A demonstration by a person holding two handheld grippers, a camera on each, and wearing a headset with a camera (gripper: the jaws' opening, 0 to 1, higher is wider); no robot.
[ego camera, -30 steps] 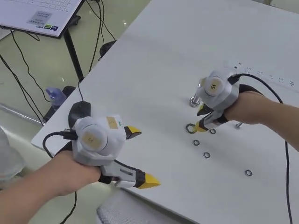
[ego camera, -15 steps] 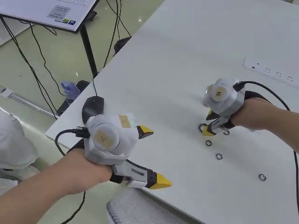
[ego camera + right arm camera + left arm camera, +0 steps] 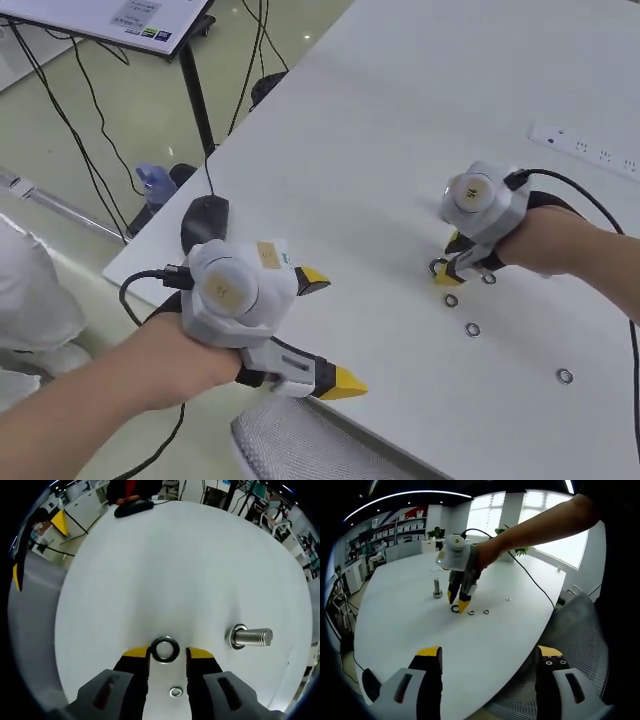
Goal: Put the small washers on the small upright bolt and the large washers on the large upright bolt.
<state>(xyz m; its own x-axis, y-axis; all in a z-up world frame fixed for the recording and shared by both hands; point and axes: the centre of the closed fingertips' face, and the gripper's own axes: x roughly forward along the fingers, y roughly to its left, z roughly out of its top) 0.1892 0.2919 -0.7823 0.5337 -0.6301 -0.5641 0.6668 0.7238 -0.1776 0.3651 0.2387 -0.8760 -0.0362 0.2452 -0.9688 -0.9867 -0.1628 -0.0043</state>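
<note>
A large washer (image 3: 165, 649) lies flat on the white table (image 3: 380, 130), between the jaws of my right gripper (image 3: 167, 653). The jaws stand narrowly open, close on both sides of it. In the head view the right gripper (image 3: 442, 272) points down at this large washer (image 3: 436, 267). The large upright bolt (image 3: 250, 637) stands just beyond it; the left gripper view has the large bolt (image 3: 437, 587) left of that gripper. Small washers (image 3: 451, 300) (image 3: 472, 329) (image 3: 565, 376) lie nearby. My left gripper (image 3: 332, 330) hovers open over the table's near edge, holding nothing.
A white power strip (image 3: 585, 150) lies at the table's far right. A black mouse (image 3: 203, 222) sits near the left corner. A grey chair (image 3: 300, 450) stands below the near edge. A laptop (image 3: 100, 15) on a stand and cables occupy the floor side at left.
The head camera has shifted. My right gripper has come down and its jaws now bracket the large washer, hiding the large bolt in the head view. The left gripper has hardly moved.
</note>
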